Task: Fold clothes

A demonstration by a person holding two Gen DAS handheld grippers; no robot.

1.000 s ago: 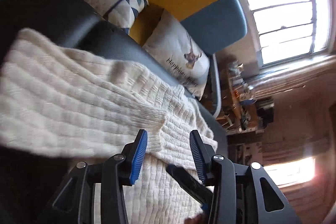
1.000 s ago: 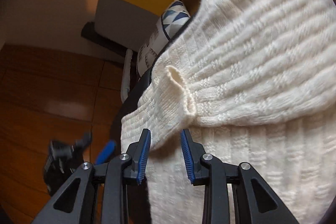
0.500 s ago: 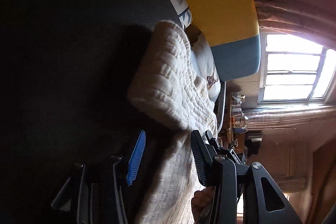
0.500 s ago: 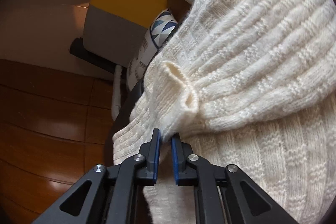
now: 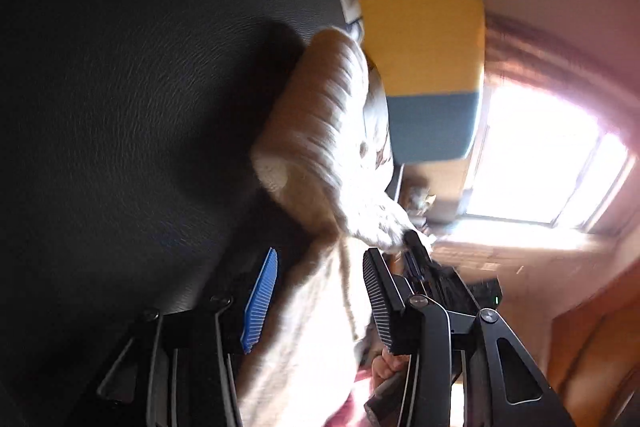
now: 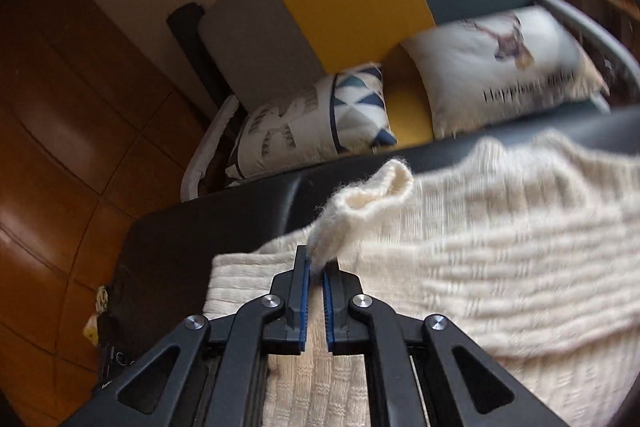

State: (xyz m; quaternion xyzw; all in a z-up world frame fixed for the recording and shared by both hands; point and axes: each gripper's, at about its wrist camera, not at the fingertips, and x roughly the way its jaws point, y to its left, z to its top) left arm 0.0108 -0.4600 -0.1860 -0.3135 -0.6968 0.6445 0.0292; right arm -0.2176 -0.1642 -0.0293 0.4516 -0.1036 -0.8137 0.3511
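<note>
Cream knit sweater (image 6: pixel 500 251) spread on black padded bench (image 6: pixel 240 211). Sleeve cuff (image 6: pixel 360 211) pinched between closed fingers of right gripper (image 6: pixel 315 267), lifted. Left gripper (image 5: pixel 320 287) held wide, hem fabric between fingers, ungripped. Step judged: sleeve fold-in. Next: cuff to be carried across body, then released flat.

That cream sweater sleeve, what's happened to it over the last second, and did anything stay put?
The right gripper was open around the sleeve cuff a second ago; it closed on it and has lifted it, carrying it across the sweater. The left gripper swung over to the sweater's edge and stays open, cloth between its fingers. The sweater's body still lies on the dark surface; the pillows haven't moved.
</note>
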